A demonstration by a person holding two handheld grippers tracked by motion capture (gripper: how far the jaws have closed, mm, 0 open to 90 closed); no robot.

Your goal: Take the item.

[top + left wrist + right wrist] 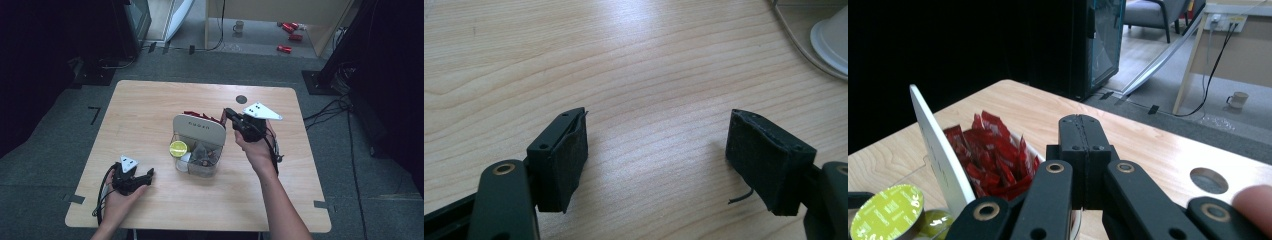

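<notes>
A clear organiser box [215,167] stands at the table's middle with a white upright panel [199,129] across it. It holds a lime-green capsule [178,148], grey pyramid bags [201,152] and, behind the panel, red packets [202,116]. My right gripper [228,113] hovers just right of the red packets [993,155], its jaws pressed together [1083,122] with nothing seen between them. The green capsule [888,212] and the white panel [940,155] lie to its left. My left gripper [148,174] rests on the table [150,100] left of the box, jaws wide apart [659,120] over bare wood.
A round grey hole [241,99] sits in the tabletop behind the right gripper. A white cup-like item [831,37] inside the box's clear wall shows at the top right of the left gripper view. On the floor beyond the table lie cables, a mug [239,26] and red items [290,30].
</notes>
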